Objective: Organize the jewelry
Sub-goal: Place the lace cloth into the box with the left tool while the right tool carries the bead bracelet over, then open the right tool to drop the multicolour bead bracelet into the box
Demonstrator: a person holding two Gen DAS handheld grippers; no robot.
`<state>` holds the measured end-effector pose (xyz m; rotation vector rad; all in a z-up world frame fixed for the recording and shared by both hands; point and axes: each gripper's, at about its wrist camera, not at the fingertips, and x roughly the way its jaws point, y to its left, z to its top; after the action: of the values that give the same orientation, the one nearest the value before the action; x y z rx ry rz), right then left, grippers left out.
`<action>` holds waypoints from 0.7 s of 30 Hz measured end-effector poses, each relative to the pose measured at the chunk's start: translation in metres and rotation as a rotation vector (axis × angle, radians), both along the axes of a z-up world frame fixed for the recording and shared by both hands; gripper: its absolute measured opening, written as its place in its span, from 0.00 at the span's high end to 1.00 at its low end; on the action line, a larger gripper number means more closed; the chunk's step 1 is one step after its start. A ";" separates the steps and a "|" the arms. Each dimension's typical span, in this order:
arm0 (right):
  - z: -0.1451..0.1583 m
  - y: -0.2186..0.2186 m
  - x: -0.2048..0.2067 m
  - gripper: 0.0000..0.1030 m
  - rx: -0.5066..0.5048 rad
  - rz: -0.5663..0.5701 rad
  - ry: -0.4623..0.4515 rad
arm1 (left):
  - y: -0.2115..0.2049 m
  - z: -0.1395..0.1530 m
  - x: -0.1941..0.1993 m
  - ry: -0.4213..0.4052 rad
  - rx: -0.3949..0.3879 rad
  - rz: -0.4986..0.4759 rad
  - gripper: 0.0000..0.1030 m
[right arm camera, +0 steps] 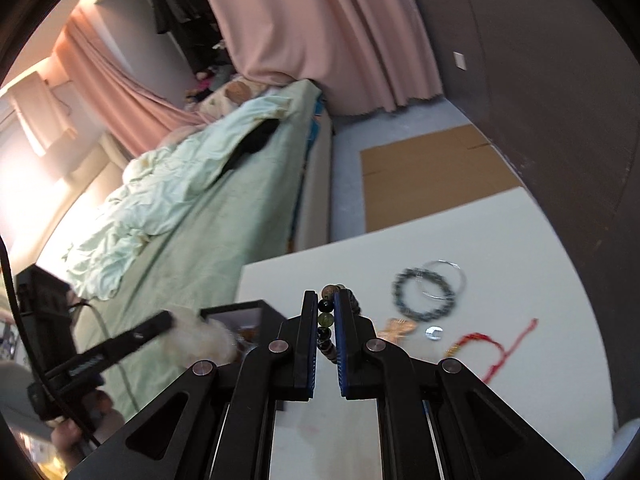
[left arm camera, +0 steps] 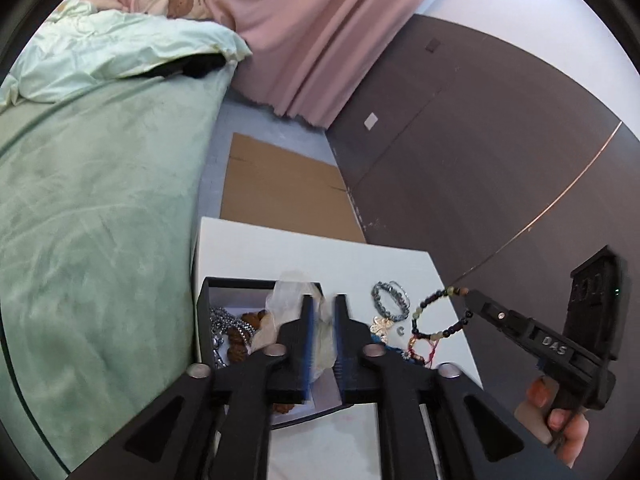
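Observation:
My left gripper (left arm camera: 323, 298) hovers over an open black box (left arm camera: 204, 304) on the white table (left arm camera: 280, 240). Its jaws stand apart with a clear plastic pouch (left arm camera: 294, 292) loose between them. A silver chain (left arm camera: 224, 320) and brown beads (left arm camera: 240, 340) lie in the box. My right gripper (right arm camera: 325, 294) is shut on a bracelet of dark and green beads (right arm camera: 326, 318), lifted off the table. That bracelet (left arm camera: 440, 316) hangs from the right gripper (left arm camera: 468, 294) in the left wrist view. On the table lie a grey bead bracelet (right arm camera: 424, 292), a silver bangle (right arm camera: 444, 280), a gold flower piece (right arm camera: 396, 330), a small silver ring (right arm camera: 434, 332) and a red cord bracelet (right arm camera: 492, 344).
A bed with a green cover (left arm camera: 100, 220) runs along the table's left side. Flat cardboard (left arm camera: 280, 188) lies on the floor beyond the table. A dark wardrobe wall (left arm camera: 480, 140) stands to the right, and pink curtains (left arm camera: 312, 32) hang behind. A hand (left arm camera: 560, 420) grips the right tool.

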<state>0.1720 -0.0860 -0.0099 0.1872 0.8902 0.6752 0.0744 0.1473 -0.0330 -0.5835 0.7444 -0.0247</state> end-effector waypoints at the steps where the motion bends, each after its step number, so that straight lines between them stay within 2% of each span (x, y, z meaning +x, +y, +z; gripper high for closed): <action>1: 0.001 0.002 -0.001 0.91 0.007 0.008 0.000 | 0.000 0.000 -0.001 0.003 0.008 0.004 0.58; 2: 0.002 0.006 -0.003 0.91 0.014 0.020 0.000 | 0.001 0.001 -0.003 0.001 0.016 0.018 0.34; 3: 0.002 0.010 -0.005 0.91 0.024 0.033 0.001 | 0.001 0.003 -0.005 -0.010 0.019 0.029 0.21; 5: 0.003 0.019 -0.009 0.91 0.045 0.062 0.005 | 0.006 0.009 -0.014 -0.054 0.020 0.063 0.20; 15: -0.001 0.054 -0.025 0.91 0.151 0.182 0.056 | 0.035 0.010 -0.027 -0.032 0.033 0.160 0.20; 21: -0.012 0.079 -0.031 0.90 0.173 0.214 0.077 | 0.042 0.011 -0.030 -0.045 0.003 0.179 0.20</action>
<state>0.1415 -0.0074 -0.0217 0.2766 0.9341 0.9510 0.0446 0.1893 -0.0224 -0.6433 0.6458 0.1279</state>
